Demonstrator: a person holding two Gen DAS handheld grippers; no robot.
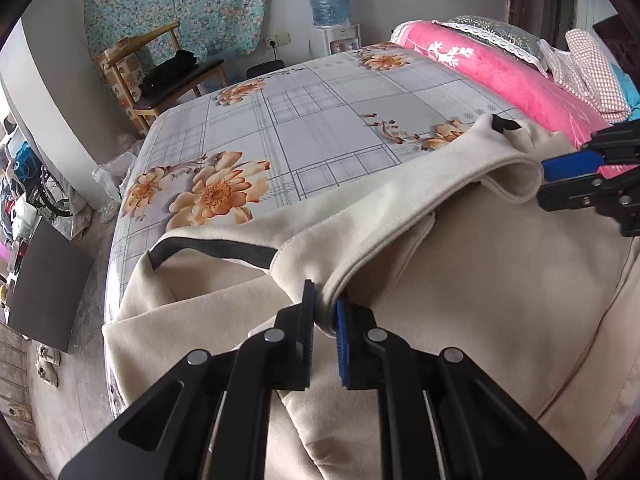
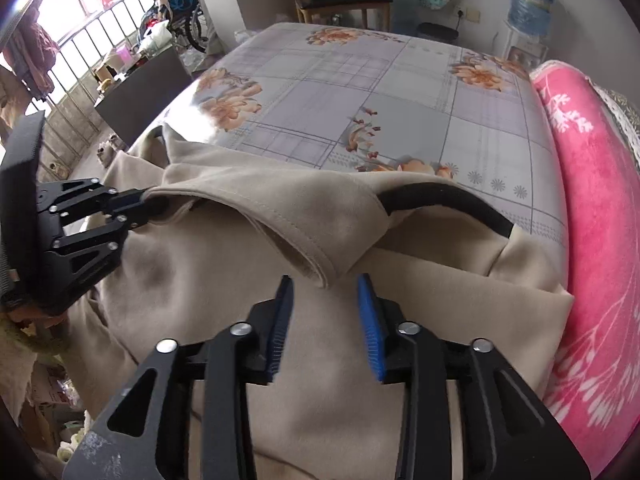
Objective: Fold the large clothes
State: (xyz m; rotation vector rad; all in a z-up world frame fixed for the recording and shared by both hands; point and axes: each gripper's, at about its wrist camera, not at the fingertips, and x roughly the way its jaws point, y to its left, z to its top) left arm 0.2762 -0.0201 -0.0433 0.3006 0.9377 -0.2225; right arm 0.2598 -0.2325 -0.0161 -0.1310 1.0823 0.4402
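Beige coat (image 1: pixel 460 280) spread over the near half of the floral bedsheet (image 1: pixel 304 120). Left gripper (image 1: pixel 325 316), at 6 o'clock in its own view, is clamped on a folded coat edge; right gripper (image 2: pixel 325 300) stands partly open, the fold's corner just beyond its tips, pads not pressing it.

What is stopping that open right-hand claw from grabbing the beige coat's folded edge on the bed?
Nothing visible. The right gripper stands open with the beige coat's folded edge just ahead of its pads, untouched. The left gripper already pinches the same edge farther along.
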